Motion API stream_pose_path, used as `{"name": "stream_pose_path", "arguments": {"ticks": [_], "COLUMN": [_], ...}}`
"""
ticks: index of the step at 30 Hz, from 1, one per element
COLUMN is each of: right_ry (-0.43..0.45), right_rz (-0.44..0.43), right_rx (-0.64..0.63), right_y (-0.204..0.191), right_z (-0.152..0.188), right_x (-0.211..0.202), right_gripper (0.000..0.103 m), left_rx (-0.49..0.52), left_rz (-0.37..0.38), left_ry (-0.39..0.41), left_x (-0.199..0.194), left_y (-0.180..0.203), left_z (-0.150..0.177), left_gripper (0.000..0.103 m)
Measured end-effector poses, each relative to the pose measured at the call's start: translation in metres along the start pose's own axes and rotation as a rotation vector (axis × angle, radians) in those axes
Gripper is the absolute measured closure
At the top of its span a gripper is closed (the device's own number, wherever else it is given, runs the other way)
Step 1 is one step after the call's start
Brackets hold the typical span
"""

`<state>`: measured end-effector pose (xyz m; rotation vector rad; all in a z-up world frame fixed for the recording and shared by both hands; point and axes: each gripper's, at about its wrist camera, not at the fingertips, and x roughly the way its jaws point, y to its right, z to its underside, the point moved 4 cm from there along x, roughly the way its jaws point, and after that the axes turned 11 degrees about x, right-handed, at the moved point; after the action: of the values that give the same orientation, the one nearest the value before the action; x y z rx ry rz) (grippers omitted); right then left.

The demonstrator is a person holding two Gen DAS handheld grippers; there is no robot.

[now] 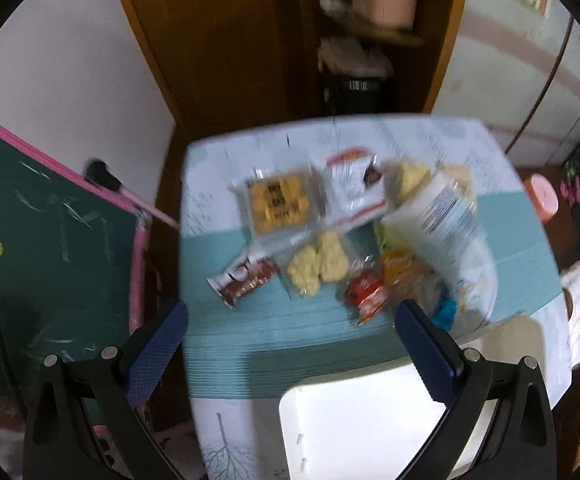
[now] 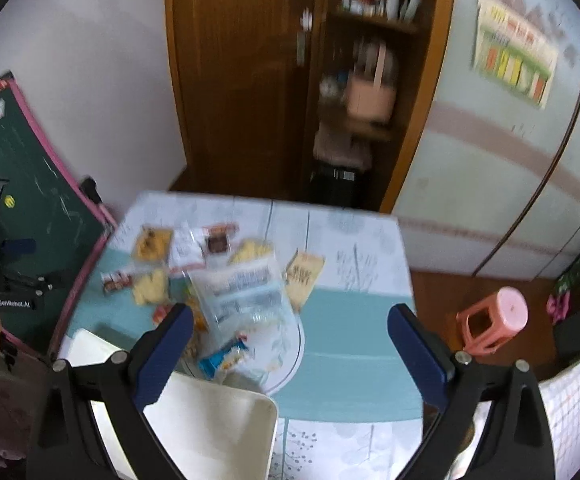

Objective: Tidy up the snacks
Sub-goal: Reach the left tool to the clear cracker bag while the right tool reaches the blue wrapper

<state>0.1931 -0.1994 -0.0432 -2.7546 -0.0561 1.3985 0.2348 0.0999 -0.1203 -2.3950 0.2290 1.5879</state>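
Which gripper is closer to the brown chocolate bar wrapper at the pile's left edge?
Left. The left gripper, open, hangs just short of the brown chocolate bar wrapper. The right gripper, also open, sits farther back and to the right of the wrapper.

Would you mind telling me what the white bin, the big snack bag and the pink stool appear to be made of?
White bin: smooth matte plastic, judging by its rounded moulded corner.
Big snack bag: thin glossy plastic film; it is crinkled, printed and partly see-through.
Pink stool: likely moulded plastic, with uniform colour and cut-out sides.
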Motion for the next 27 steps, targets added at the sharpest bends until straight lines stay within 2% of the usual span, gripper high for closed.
{"name": "stream_pose_path", "arguments": {"ticks": [4, 8, 11, 14, 19, 23, 25, 27], "right_ry": [-0.167, -0.343, -0.457, -0.549, -0.653, -0.701, -0.721, -0.735], "right_rz": [-0.030, -0.021, -0.008, -0.009, -0.038, -0.046, -0.056, -0.035], "right_rx": [-0.018, -0.041, -0.063, -0.069, 0.014, 0.087, 0.112, 0.112], "right_y": [-0.006, -0.016, -0.024, -0.033, -0.044, -0.047, -0.050, -0.053], "right_z": [0.021, 0.046, 0.062, 0.074, 0.086, 0.096, 0.102, 0.110], "right_x": [0.060, 0.112, 0.149, 0.174, 0.201, 0.212, 0.215, 0.217], "right_gripper": [0.006, 0.014, 0.021, 0.021, 0.021, 0.021, 0.023, 0.032], "left_rx": [-0.021, -0.039, -0.072, -0.079, -0.070, -0.085, -0.095, -0.107], "left_rz": [0.032, 0.061, 0.093, 0.100, 0.107, 0.125, 0.130, 0.136], "left_ry": [-0.101, -0.186, -0.226, -0.237, -0.240, -0.237, -0.236, -0.231], "left_x": [0.056, 0.097, 0.118, 0.131, 0.138, 0.142, 0.142, 0.143], "left_y": [-0.001, -0.002, -0.002, 0.000, 0.004, 0.001, -0.001, -0.002], "left_z": [-0.002, -0.006, -0.008, -0.011, -0.014, -0.015, -0.016, -0.019], "left_gripper": [0.000, 0.000, 0.000, 0.000, 0.000, 0.000, 0.000, 0.000]}}
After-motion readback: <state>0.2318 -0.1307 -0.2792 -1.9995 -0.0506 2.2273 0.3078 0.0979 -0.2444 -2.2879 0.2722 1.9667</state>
